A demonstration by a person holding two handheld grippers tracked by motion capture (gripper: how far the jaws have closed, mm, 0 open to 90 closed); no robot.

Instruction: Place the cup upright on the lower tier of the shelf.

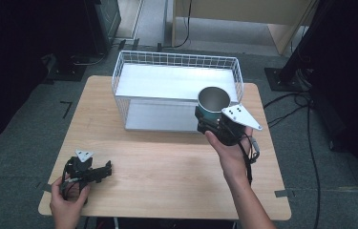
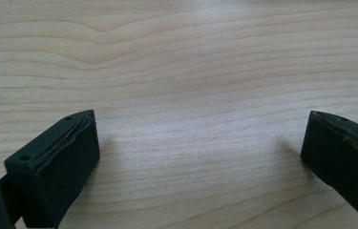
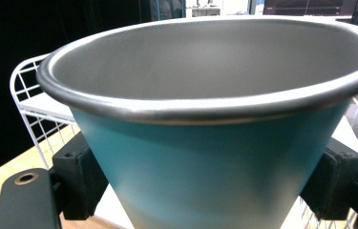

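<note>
A teal metal cup [image 1: 211,106] with a grey steel inside is held upright in the air in front of the white wire rack [image 1: 176,62]. My right gripper [image 1: 215,125] is shut on the cup's lower body; in the right gripper view the cup [image 3: 215,143] sits between both black pads [image 3: 78,176]. My left gripper [image 1: 101,171] rests low over the table's near left corner, open, with bare wood between its jaws. In the left gripper view the left gripper [image 2: 200,157] has its pads [image 2: 67,167] wide apart.
The wire rack has an upper white shelf [image 1: 167,81] and a lower one [image 1: 160,117], standing at the table's back centre. The wooden table [image 1: 167,167] ends close to both hands. Black stands and cables [image 1: 291,102] lie on the floor to the right.
</note>
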